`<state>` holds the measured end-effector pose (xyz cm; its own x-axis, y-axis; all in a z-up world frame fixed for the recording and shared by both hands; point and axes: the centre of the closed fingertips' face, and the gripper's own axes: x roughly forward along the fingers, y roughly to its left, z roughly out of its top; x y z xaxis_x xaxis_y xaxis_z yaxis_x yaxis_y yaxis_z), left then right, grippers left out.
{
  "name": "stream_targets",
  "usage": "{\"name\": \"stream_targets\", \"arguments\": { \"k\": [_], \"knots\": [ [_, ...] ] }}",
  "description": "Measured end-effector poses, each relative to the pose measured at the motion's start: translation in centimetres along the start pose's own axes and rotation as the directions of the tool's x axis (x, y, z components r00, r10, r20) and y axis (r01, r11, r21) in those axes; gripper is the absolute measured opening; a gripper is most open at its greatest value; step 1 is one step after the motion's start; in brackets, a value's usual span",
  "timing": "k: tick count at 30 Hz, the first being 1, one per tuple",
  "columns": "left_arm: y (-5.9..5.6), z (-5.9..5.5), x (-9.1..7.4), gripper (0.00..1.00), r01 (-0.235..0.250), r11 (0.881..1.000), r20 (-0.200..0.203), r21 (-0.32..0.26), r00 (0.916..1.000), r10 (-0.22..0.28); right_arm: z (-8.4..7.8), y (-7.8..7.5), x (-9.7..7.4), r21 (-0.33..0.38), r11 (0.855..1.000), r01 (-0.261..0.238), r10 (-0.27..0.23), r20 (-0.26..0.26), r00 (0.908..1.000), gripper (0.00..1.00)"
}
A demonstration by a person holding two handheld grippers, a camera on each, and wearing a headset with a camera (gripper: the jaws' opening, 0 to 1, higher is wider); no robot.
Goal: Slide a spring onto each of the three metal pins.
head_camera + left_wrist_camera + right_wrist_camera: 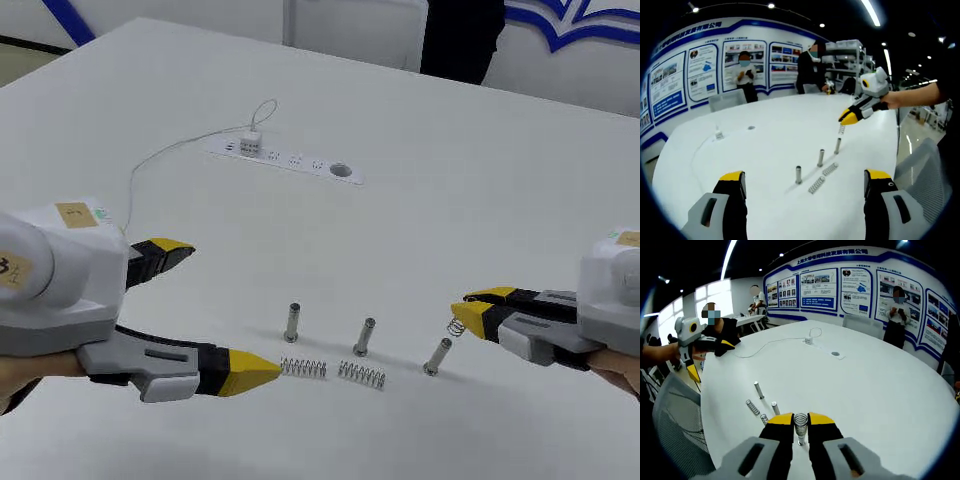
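Three short metal pins stand upright in a row on the white table: left pin (pixel 292 322), middle pin (pixel 364 336), right pin (pixel 437 356). Two springs (pixel 303 368) (pixel 362 375) lie flat just in front of the pins. My right gripper (pixel 470 308) is shut on a third spring (pixel 456 326), which hangs just above the right pin's top. In the right gripper view that spring (pixel 800 422) sits between the yellow fingertips over the pin (pixel 801 441). My left gripper (pixel 225 310) is open and holds nothing, to the left of the pins.
A white power strip (pixel 290 160) with a plugged-in adapter (pixel 251 141) and a thin cable lies farther back on the table. People stand beyond the table's far side, in front of a wall of display boards (pixel 820 282).
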<state>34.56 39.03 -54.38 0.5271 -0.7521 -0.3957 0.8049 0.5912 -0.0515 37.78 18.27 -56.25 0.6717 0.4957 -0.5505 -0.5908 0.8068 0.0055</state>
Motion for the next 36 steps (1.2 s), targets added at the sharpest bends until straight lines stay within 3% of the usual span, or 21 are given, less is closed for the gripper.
{"name": "stream_targets", "arguments": {
  "k": [4,12,22,36],
  "knots": [
    [0.2,-0.5,-0.1,1.00,-0.002,1.000,-0.019,0.003,0.9998,0.002,-0.8,-0.5,0.4,0.007,1.000,0.021,-0.020,-0.016,0.9997,0.10],
    [0.4,-1.1,-0.3,1.00,-0.010,1.000,-0.028,-0.015,0.9996,0.010,-1.5,-0.2,1.0,0.027,1.000,0.012,-0.011,-0.028,0.9995,0.11],
    [0.0,-1.0,0.1,1.00,0.007,1.000,-0.023,-0.021,0.9997,-0.007,-2.0,0.1,1.5,0.028,1.000,0.004,-0.003,-0.044,0.9990,0.11],
    [-0.5,-1.1,0.2,1.00,0.018,1.000,-0.026,-0.020,0.9995,-0.019,-4.2,0.1,3.2,0.038,0.999,0.015,-0.011,-0.099,0.9950,0.11]
  ]
}}
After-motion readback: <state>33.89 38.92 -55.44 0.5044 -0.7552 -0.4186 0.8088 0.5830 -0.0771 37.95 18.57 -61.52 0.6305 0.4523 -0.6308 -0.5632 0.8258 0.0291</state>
